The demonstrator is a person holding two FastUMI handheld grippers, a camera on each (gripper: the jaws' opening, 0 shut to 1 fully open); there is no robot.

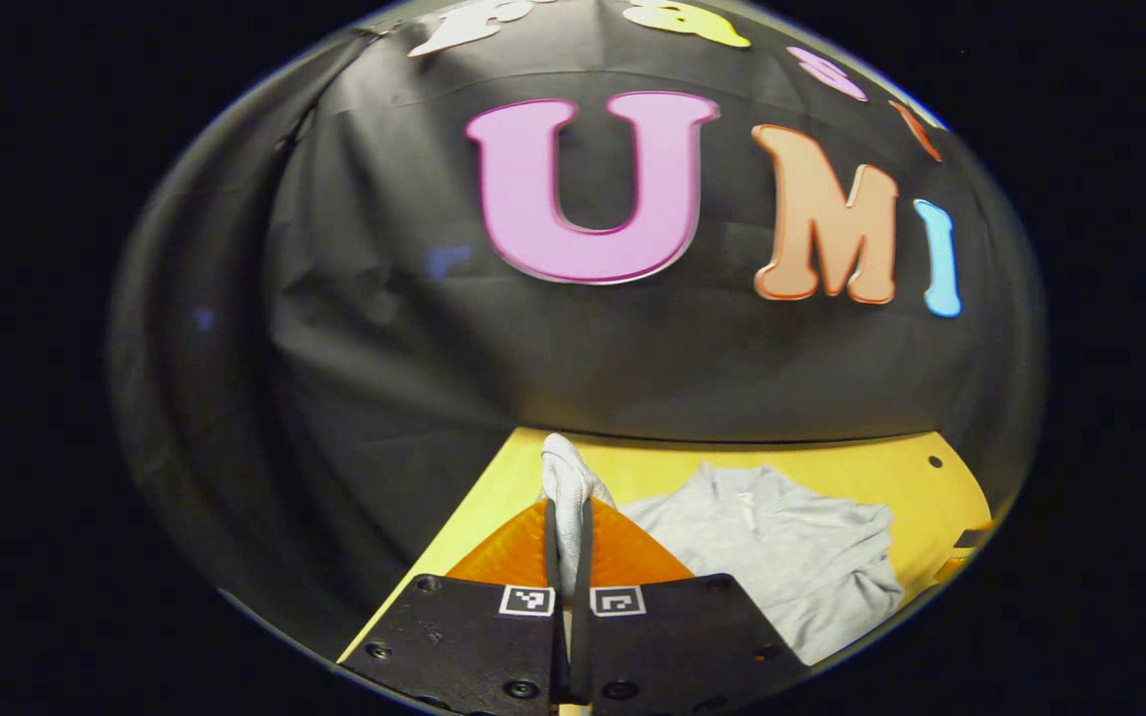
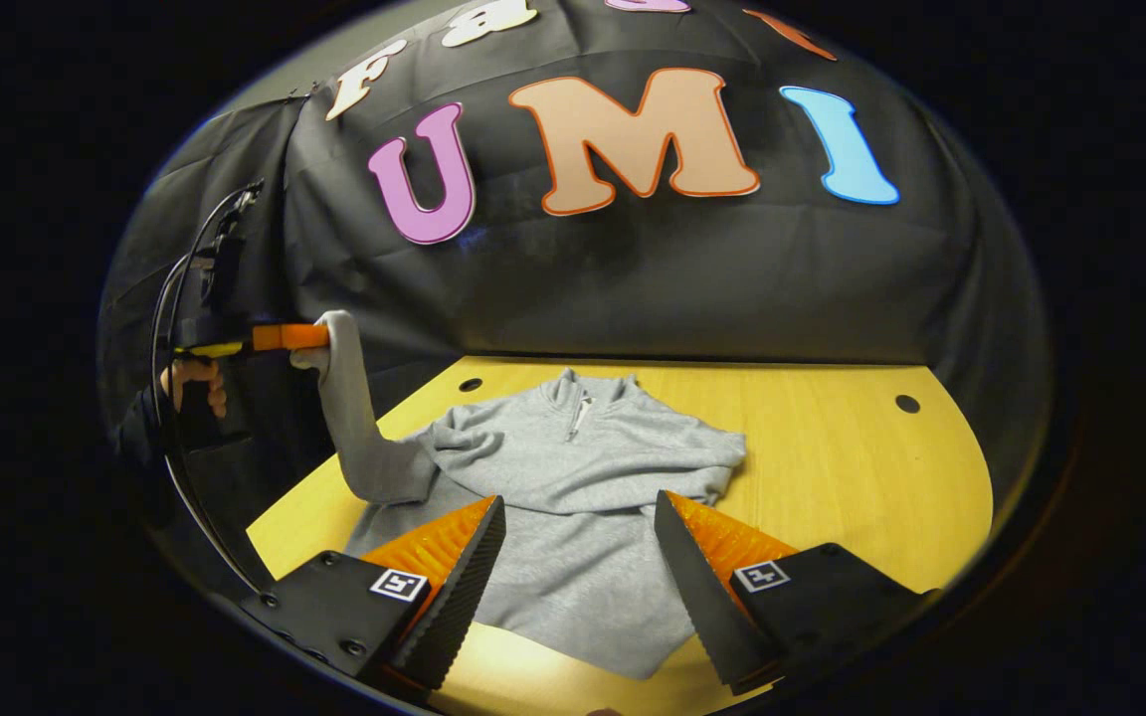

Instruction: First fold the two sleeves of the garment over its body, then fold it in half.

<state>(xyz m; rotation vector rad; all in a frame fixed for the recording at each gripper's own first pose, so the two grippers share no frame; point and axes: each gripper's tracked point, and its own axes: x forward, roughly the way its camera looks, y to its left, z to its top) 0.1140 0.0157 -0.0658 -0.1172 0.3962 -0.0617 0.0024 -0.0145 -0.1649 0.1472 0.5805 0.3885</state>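
Left gripper (image 1: 567,527): fingers drawn together and clamped on the cuff end of a grey sleeve (image 1: 565,482), which bunches up between and above the fingertips. In the right gripper view this same gripper (image 2: 306,338) appears at 9 o'clock, held by a person's hand (image 2: 193,381), raised above the tabletop, with the sleeve (image 2: 349,418) hanging down from it to the garment's shoulder.

Right gripper (image 2: 578,527): fingers spread wide apart, holding nothing, poised over the lower body of the garment; contact with the cloth cannot be determined.

Grey garment (image 2: 573,497): lies flat on the yellow tabletop (image 2: 852,467), zip collar toward 12 o'clock, hem toward 6 o'clock. Opposite sleeve (image 2: 672,462) lies bunched at the garment's 3 o'clock side, resting on the tabletop.
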